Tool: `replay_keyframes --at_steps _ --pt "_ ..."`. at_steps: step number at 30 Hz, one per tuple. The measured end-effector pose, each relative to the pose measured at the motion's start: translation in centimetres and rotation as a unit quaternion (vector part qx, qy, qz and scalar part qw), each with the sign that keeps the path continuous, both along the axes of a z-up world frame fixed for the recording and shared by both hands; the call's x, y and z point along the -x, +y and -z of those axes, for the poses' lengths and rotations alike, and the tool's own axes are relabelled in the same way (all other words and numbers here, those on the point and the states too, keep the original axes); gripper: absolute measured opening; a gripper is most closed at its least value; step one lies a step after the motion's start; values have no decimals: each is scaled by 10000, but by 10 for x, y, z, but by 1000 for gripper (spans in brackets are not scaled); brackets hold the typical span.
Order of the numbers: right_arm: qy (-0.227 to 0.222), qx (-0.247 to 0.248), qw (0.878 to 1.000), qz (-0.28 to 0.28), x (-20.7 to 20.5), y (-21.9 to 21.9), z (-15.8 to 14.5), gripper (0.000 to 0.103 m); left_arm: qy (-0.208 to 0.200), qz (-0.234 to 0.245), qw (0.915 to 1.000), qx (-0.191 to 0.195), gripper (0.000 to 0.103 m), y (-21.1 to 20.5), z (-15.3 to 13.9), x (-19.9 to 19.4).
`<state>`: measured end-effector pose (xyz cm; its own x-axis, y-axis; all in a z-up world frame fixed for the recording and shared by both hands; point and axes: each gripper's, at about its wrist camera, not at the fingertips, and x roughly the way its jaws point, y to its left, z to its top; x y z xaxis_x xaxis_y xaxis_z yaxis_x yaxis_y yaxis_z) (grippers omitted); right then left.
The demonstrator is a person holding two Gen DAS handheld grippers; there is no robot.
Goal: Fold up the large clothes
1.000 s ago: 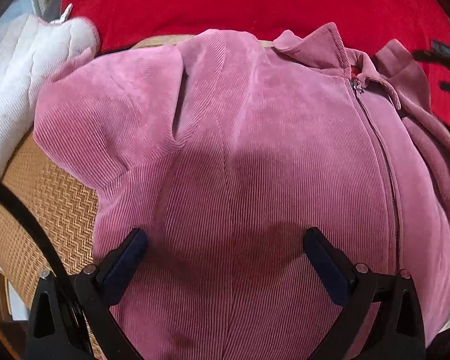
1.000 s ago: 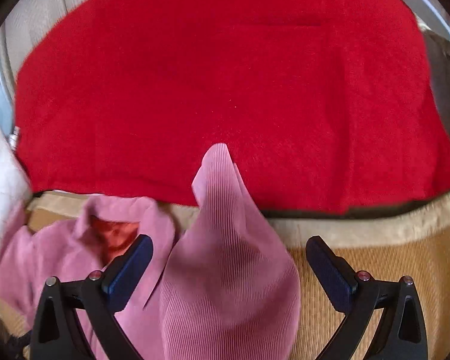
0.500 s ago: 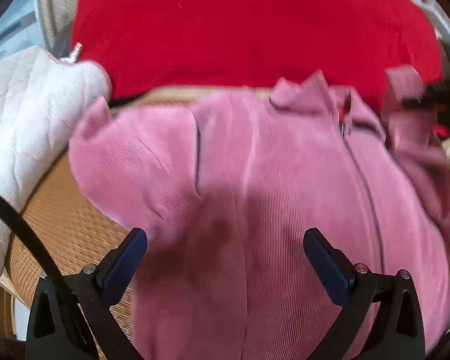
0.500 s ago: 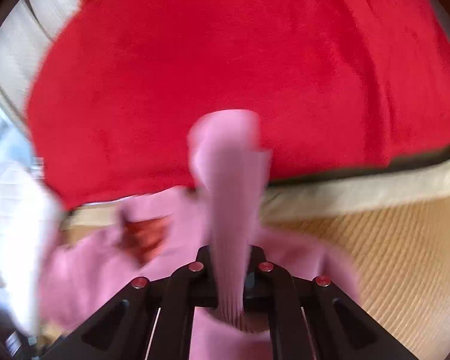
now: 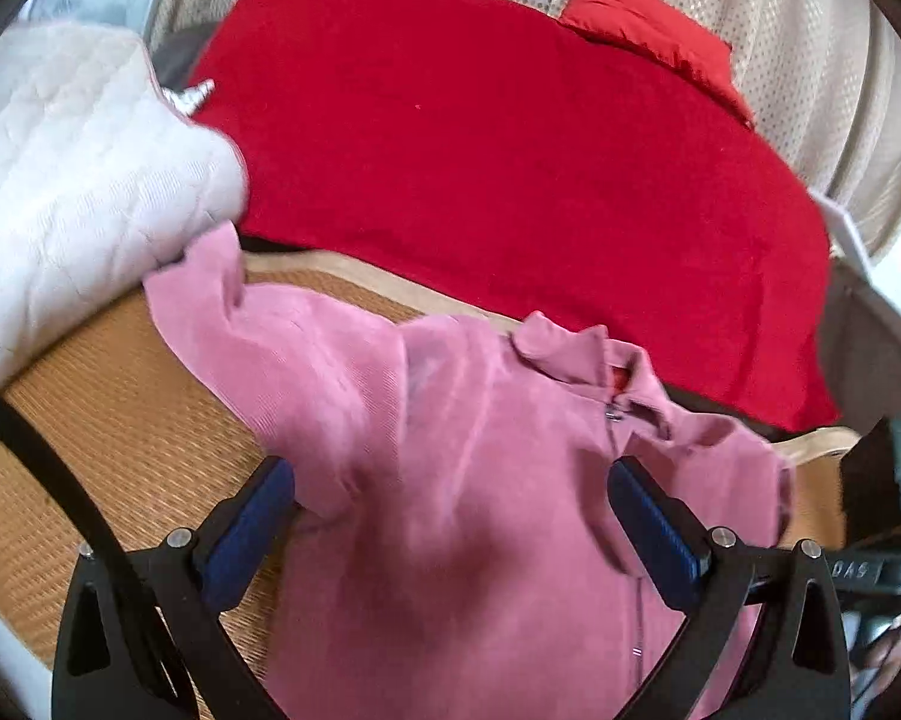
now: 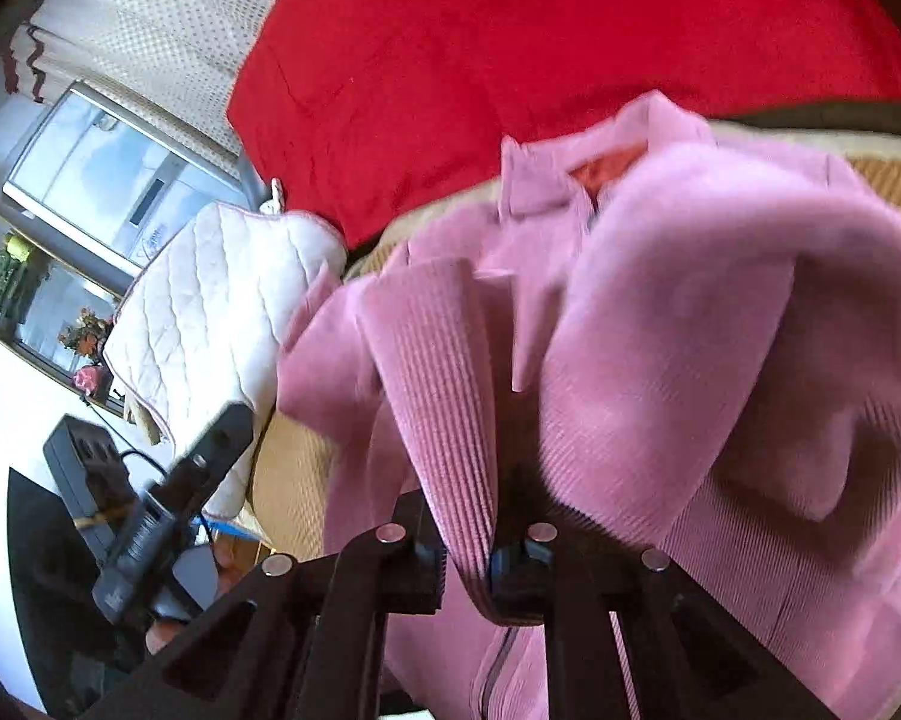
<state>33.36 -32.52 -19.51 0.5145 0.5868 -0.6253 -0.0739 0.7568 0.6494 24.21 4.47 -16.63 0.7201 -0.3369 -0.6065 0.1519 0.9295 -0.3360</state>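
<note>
A pink corduroy jacket (image 5: 462,456) with a front zip lies on a woven straw mat (image 5: 108,420), collar toward the far side. My left gripper (image 5: 450,528) is open above the jacket's chest, its blue pads apart on either side. My right gripper (image 6: 468,564) is shut on the jacket's right sleeve cuff (image 6: 444,396) and holds the sleeve up over the jacket body (image 6: 720,330). The right gripper's body shows at the right edge of the left wrist view (image 5: 882,516).
A red blanket (image 5: 510,150) covers the bed beyond the mat. A white quilted pillow (image 5: 72,180) lies at the jacket's left shoulder. Curtains (image 5: 780,30) hang behind. The left wrist view's gripper handle (image 6: 168,498) and a window (image 6: 108,174) show at left in the right wrist view.
My right gripper closed on the sleeve cuff and carried it leftward over the jacket. My left gripper stayed open and pulled back and up from the jacket.
</note>
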Motion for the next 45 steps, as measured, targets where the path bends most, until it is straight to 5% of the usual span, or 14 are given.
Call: replay_keyframes --at_steps 1,2,3,4,10,12,18,26,31,32,35,38,45 --pt "-13 -76 10000 23 7 -4 1 24 10 44 9999 95 103 1 1 0" --pt "-43 -142 9999 54 13 -10 0 45 34 102 9997 207 103 1 2 1" --pt "-103 -266 9996 61 26 -20 -7 83 92 165 9994 288 103 -1 2 1" --pt "-195 -340 9992 98 31 -25 -10 91 195 275 9986 400 103 -4 4 -1" --pt "-1341 -796 9848 769 76 -86 -49 89 829 923 9899 688 103 -34 19 -6" --pt "-1455 -767 9792 1189 85 -115 -51 73 996 1181 9851 753 103 -44 24 -3" --pt "-826 -200 9758 2016 69 -148 -28 45 1099 1904 9754 158 103 -70 33 18" --pt "-163 -331 9786 2023 46 -127 4 44 879 2480 9641 -343 103 -104 45 49" --pt "-52 -199 9831 1821 41 -107 10 45 661 2489 9606 -1047 103 -120 56 57" --pt "-8 -186 9837 1789 40 -106 12 45 604 2505 9591 -1172 98 -124 59 56" --pt "51 -160 9840 1774 37 -105 17 45 686 2519 9530 -1539 52 -125 69 52" --pt "34 -92 9841 1772 38 -103 16 45 403 2509 9542 -1580 20 -120 62 50" --pt "-500 121 9802 1913 50 -104 -5 45 -617 1423 9807 -1192 11 -62 10 35"
